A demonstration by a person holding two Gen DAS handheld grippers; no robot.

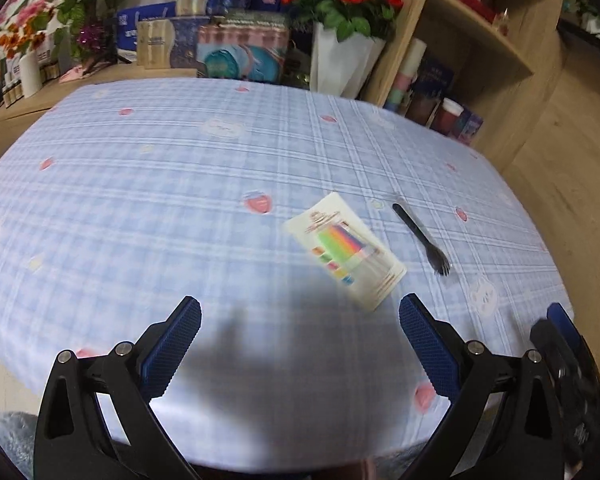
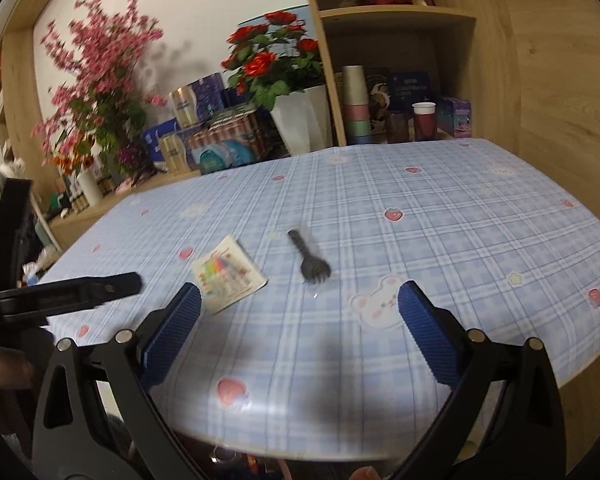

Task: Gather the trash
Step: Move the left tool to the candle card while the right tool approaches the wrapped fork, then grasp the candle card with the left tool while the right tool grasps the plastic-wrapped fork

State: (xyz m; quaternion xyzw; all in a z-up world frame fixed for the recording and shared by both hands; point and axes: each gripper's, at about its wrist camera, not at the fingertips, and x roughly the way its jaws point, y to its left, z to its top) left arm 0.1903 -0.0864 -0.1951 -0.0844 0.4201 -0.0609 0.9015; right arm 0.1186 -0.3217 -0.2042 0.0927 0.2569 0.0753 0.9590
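Observation:
A white candle packet point(image 1: 345, 251) with coloured candles lies flat on the blue checked tablecloth point(image 1: 180, 184); it also shows in the right wrist view as the packet point(image 2: 229, 273). A black plastic fork point(image 1: 421, 239) lies just right of it, seen again as the fork point(image 2: 309, 258) with its tines toward me. My left gripper point(image 1: 300, 320) hangs open over the near table edge, short of the packet and holding nothing. My right gripper point(image 2: 300, 308) is open too, above the cloth point(image 2: 440, 220) just in front of the fork, with nothing between its fingers.
Behind the table stand a vase of red roses point(image 2: 278, 60), pink blossoms point(image 2: 100, 76), boxes point(image 1: 242, 50) and a wooden shelf point(image 2: 396, 16) with stacked cups point(image 2: 356, 104). A wood panel point(image 2: 560, 80) borders the table's right side. The left gripper's body point(image 2: 60, 292) shows at left.

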